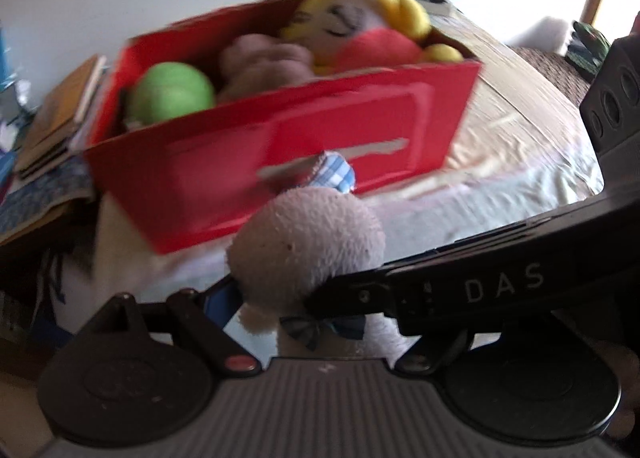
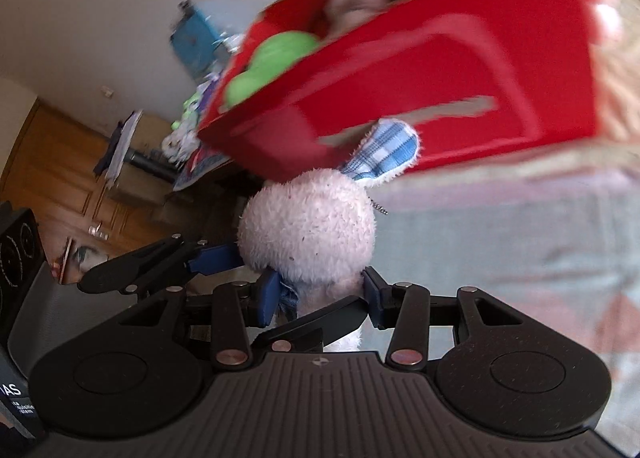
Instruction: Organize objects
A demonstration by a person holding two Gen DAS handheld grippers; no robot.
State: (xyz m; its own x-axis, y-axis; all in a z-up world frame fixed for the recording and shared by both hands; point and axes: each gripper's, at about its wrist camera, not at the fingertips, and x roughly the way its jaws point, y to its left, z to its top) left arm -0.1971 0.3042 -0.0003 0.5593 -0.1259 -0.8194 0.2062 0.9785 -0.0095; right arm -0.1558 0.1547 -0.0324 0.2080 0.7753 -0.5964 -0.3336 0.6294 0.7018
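Nearest the lens in both views is a pale pink fuzzy plush toy point(image 2: 308, 234) with a blue-and-white checked ear point(image 2: 384, 151), held in the air in front of the red cardboard box point(image 2: 440, 69). The right gripper point(image 2: 320, 292) is narrowed onto the toy's neck, blue pads point(image 2: 267, 296) pressing in from both sides just below the round head. Only the right wrist view shows this pinch plainly; it also shows the left gripper point(image 2: 208, 258) coming in from the left, one blue pad against the toy's head. In the left wrist view the same toy point(image 1: 306, 236) hides that gripper's point(image 1: 240, 294) far side (so I cannot tell whether it grips or merely touches), while the right gripper's black arm crosses over from the right.

The toy's long axis runs away from the cameras, head and ear pointing toward the box.

The box point(image 1: 280, 161) rests on a pale covered surface point(image 1: 520, 161) and holds a green ball point(image 1: 172, 91), a brownish plush point(image 1: 264, 61) and a yellow-haired doll in red point(image 1: 360, 25). Stacked books point(image 1: 60, 113) lie just left of the box.
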